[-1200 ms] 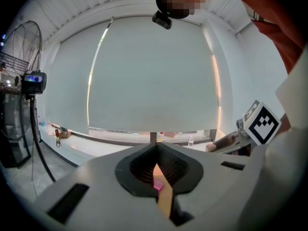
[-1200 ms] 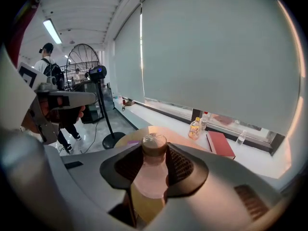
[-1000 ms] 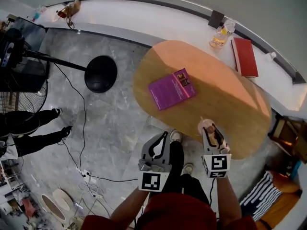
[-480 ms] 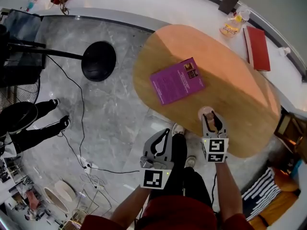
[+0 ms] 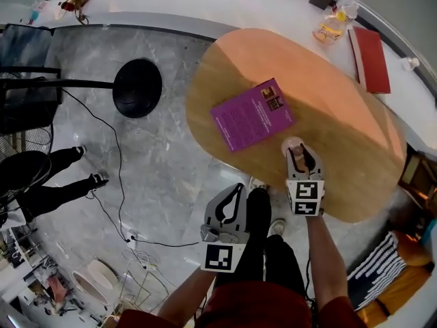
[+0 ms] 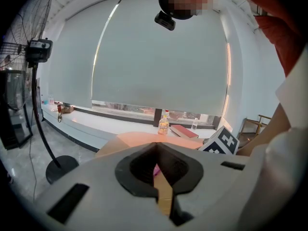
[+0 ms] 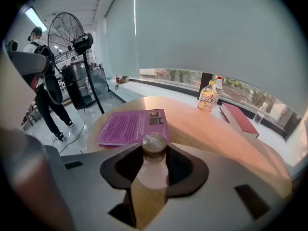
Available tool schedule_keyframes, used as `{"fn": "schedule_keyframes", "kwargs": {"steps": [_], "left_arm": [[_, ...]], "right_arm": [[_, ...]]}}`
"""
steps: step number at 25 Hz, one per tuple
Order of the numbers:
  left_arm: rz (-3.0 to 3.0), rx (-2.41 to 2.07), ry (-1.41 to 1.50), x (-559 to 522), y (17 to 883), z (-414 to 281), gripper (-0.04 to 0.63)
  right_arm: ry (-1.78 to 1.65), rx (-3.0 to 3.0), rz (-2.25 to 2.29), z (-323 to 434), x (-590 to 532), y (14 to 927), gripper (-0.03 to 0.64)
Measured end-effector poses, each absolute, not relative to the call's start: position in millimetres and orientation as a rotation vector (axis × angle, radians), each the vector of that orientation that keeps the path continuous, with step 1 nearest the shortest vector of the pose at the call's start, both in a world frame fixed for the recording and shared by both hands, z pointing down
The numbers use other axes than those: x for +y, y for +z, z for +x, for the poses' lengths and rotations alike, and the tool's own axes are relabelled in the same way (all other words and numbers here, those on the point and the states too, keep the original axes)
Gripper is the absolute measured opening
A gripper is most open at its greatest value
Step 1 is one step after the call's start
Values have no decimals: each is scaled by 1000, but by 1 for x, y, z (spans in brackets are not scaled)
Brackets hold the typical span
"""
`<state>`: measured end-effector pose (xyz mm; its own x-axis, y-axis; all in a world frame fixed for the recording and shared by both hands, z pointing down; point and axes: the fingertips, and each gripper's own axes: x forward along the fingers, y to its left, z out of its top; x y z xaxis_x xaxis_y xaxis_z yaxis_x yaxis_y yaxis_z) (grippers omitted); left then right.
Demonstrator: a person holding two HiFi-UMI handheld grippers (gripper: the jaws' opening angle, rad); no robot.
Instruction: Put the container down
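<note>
Right gripper [image 5: 299,154] now farther in from table [image 5: 341,125] near edge, clamped on container [image 5: 293,144], just beside purple booklet [image 5: 251,115]. Release still pending. Left gripper [image 5: 237,190] closed, empty.

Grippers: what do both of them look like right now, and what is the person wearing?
Both the left gripper and right gripper are pale grey shells whose jaws are lined in black. Each carries a white cube with black square markers. The person wears a dark red top and black trousers.
</note>
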<state>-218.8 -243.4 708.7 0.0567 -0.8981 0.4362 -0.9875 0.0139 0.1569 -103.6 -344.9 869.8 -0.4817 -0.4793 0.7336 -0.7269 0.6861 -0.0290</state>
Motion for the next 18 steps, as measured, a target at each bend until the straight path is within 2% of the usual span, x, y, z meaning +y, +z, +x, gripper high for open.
{"fn": "schedule_keyframes", "kwargs": {"steps": [15,18], "left_arm": [[1956,-1856,294,-251,710,-218,6],[1964,-1865,282,-254,706,-219,6]], "right_arm": [[452,-2118,925,-99,-333,900,141],[489,-2106,916,-99,-332,902,157]]}}
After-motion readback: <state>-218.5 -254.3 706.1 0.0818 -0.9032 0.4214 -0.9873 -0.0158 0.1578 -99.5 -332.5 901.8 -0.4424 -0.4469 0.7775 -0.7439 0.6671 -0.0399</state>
